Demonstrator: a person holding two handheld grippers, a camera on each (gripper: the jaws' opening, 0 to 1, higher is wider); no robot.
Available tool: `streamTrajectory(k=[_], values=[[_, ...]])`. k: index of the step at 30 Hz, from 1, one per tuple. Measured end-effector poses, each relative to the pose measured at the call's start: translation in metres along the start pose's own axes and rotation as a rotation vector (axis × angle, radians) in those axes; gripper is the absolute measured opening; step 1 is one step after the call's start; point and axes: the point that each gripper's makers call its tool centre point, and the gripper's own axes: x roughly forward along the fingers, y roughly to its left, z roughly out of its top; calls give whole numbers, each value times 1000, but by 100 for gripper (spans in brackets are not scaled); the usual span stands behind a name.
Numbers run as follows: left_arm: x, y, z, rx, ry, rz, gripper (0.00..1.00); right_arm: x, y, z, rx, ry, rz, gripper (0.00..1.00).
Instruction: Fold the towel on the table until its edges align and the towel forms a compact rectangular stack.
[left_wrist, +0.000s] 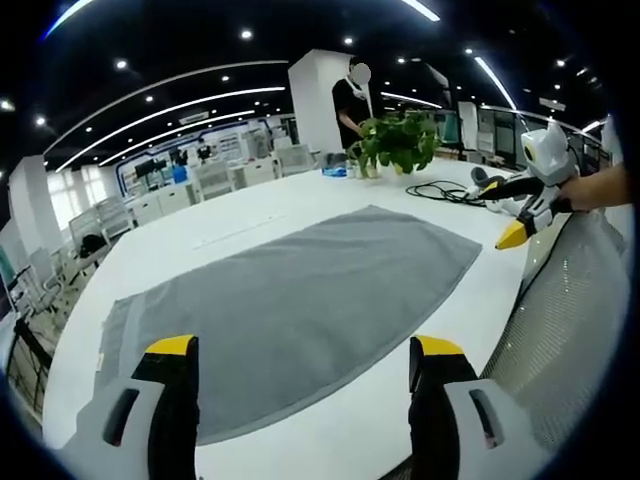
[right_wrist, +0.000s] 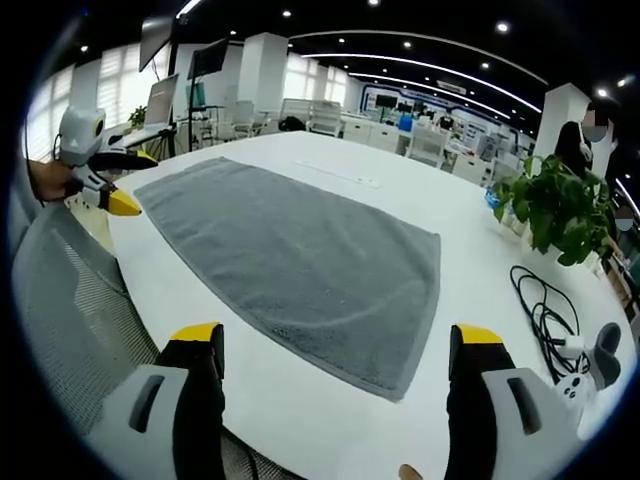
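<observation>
We saw the grey rectangular terry towel (left_wrist: 300, 305) lying flat and unfolded on the smooth white counter (left_wrist: 250, 215), its long axis running along the counter's near edge. Our left tongs (left_wrist: 305, 372), yellow-tipped and spread wide, hovered empty just short of one short end. At the opposite end our right tongs (right_wrist: 340, 352) were equally wide apart, holding nothing, above the towel's (right_wrist: 300, 265) near corner. The nap looked soft and matte, with hemmed edges. Beyond it stood a leafy green potted plant (left_wrist: 398, 142) and a coiled black cable (right_wrist: 540, 310).
</observation>
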Motion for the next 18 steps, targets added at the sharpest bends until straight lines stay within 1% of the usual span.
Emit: streamTrajectory(k=[11, 18], values=[[-1, -1, 0, -4, 4, 2, 89, 0, 0, -1, 3, 3, 0, 93], [0, -4, 0, 3, 13, -9, 89, 0, -3, -1, 22, 3, -7, 92]])
